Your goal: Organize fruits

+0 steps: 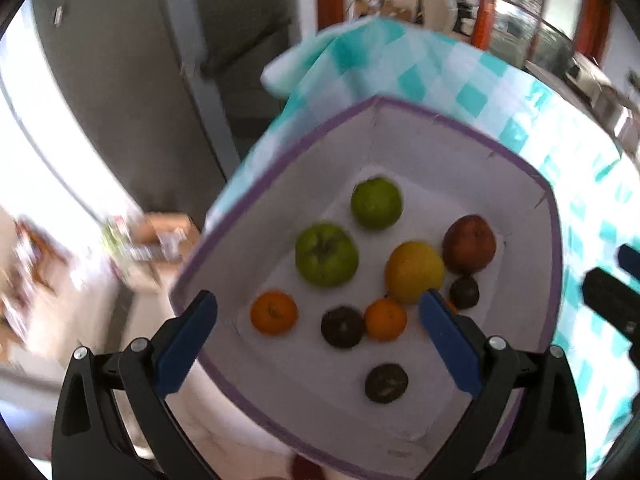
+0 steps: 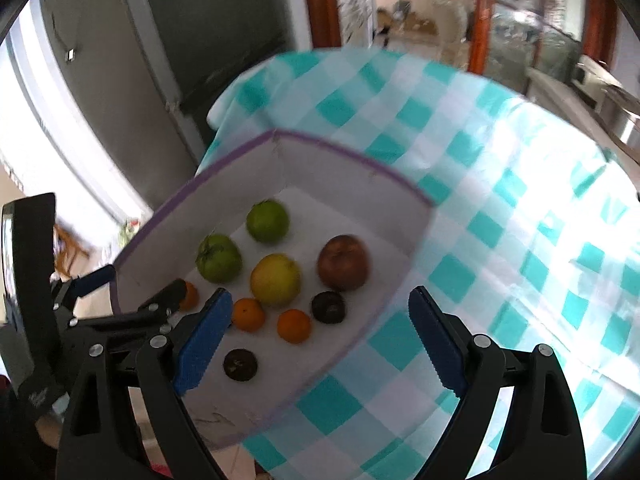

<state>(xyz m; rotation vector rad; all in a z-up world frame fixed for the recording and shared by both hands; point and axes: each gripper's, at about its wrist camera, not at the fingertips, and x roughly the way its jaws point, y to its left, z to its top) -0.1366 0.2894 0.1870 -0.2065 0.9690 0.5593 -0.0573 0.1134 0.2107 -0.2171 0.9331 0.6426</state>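
Note:
A white fabric box with purple trim (image 1: 480, 148) (image 2: 352, 160) sits on a teal checked tablecloth (image 2: 500, 208). Inside lie two green fruits (image 1: 376, 203) (image 1: 326, 254), a yellow fruit (image 1: 414, 271), a red apple (image 1: 469, 244), several small oranges (image 1: 274, 312) and three dark round fruits (image 1: 386, 383). My left gripper (image 1: 318, 314) is open and empty above the box's near side. My right gripper (image 2: 320, 310) is open and empty above the box's right edge. The left gripper (image 2: 120, 300) also shows at the left of the right wrist view.
A grey refrigerator (image 2: 180, 40) stands behind the table. A counter with a metal pot (image 2: 624, 124) is at the far right. A doorway with wooden frames (image 2: 324, 4) opens at the back. The tablecloth hangs over the table's far left corner (image 1: 288, 68).

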